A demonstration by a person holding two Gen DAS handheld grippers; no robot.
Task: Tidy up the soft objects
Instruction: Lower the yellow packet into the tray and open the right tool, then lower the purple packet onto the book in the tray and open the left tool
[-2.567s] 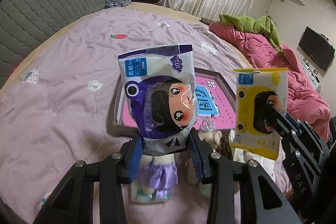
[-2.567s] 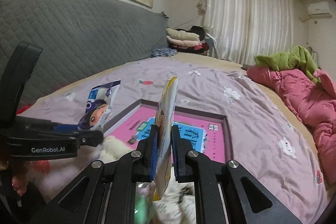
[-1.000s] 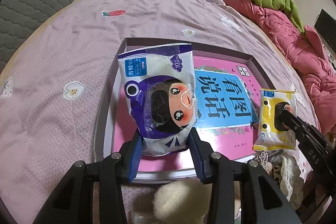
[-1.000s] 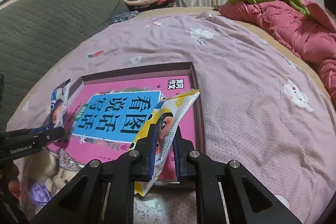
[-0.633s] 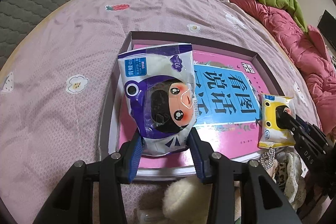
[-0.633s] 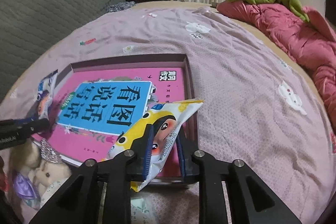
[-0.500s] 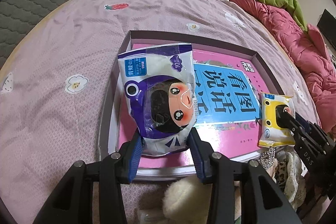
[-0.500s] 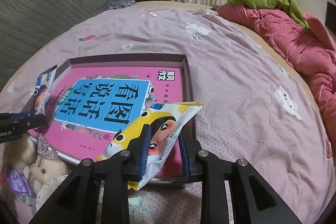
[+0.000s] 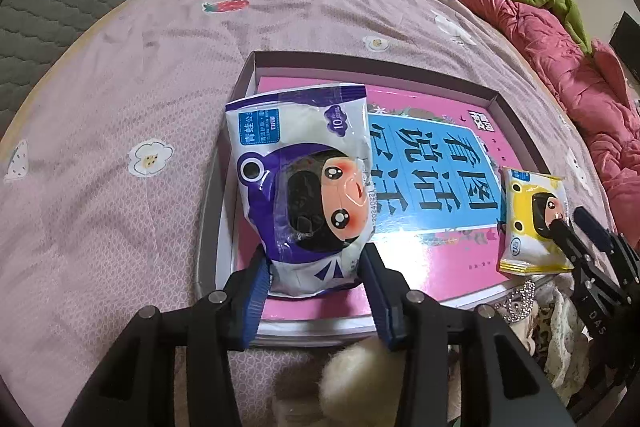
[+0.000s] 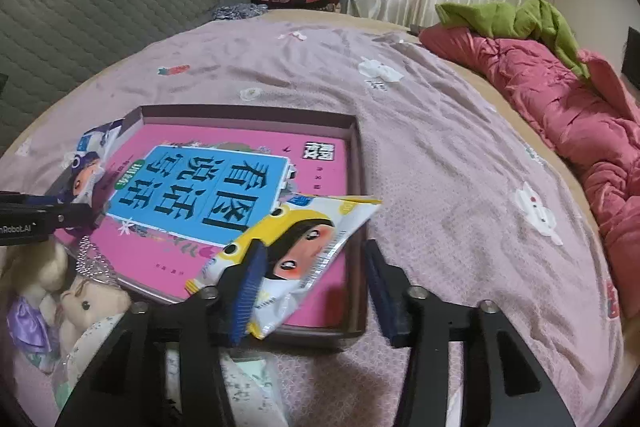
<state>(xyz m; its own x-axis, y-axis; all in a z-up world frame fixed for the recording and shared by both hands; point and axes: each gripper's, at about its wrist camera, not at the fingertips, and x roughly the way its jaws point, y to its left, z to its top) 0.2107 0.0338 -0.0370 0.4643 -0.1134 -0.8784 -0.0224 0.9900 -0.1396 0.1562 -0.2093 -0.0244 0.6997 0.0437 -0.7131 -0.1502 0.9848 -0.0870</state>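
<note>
Yellow packet let go over the tray's right edge

Crinkly film caught the light on both packets as we looked down at the tray [image 9: 508, 107]. A second before, our right gripper [image 10: 312, 283] had been pinched tight on the yellow packet [image 10: 296, 251]. Now its jaws were opening, the right pad well clear of the film and the left one just beside it or brushing it. The packet had sagged flat, one end lying on the pink book [image 10: 168, 251], the other hanging over the tray's right edge near its near-right corner. We judged this half of the placing done.

Our left gripper [image 9: 316, 279] held the purple packet [image 9: 304, 183] upright over the tray's left edge, as it had a second earlier. Its jaws were opening slightly, yet both pads pressed the packet's lower seam. We reckoned its release came next.

Both packets were soft, glossy pouches, flat and rectangular with crimped ends, puffed a little in the middle. By contrast, the tray was stiff card with low walls, and the book a smooth hard slab. Beneath it the mauve bedspread [image 9: 120, 99] showed a fine woven grain. Fuzzy plush toys [image 10: 80, 303] were heaped at the tray's near-left corner.
</note>
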